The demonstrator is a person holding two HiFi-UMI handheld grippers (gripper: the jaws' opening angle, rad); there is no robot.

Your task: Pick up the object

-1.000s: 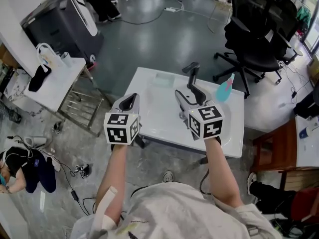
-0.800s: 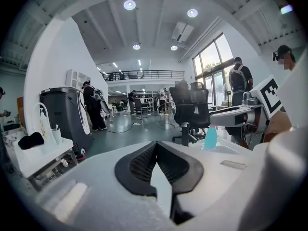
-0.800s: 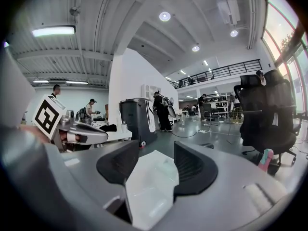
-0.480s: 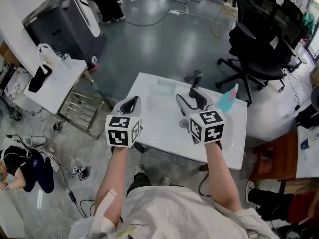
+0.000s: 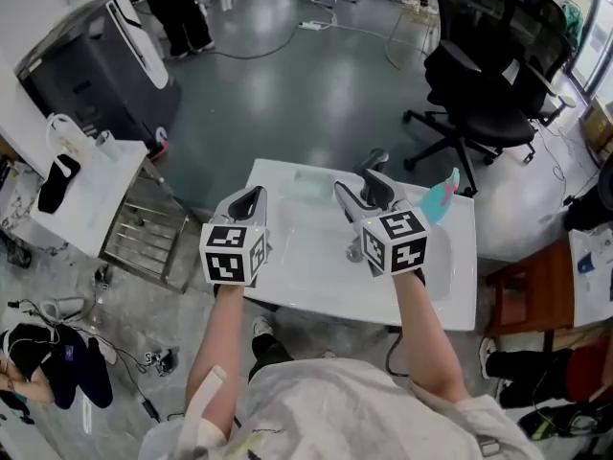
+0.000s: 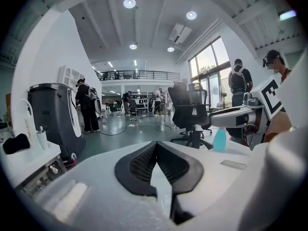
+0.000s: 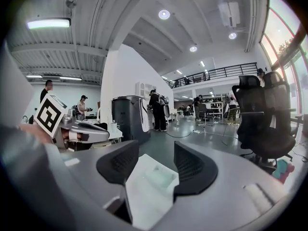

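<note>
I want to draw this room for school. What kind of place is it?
Probably a big open lab or workshop. Black office chairs stand on a bare grey floor, a large grey machine sits nearby, and a railed upstairs walkway runs under a high ceiling.

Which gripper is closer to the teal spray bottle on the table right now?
Right. The right gripper hangs over the middle of the white table, with the teal spray bottle just off to its right. The left gripper is over the table's left edge, farther away.
</note>
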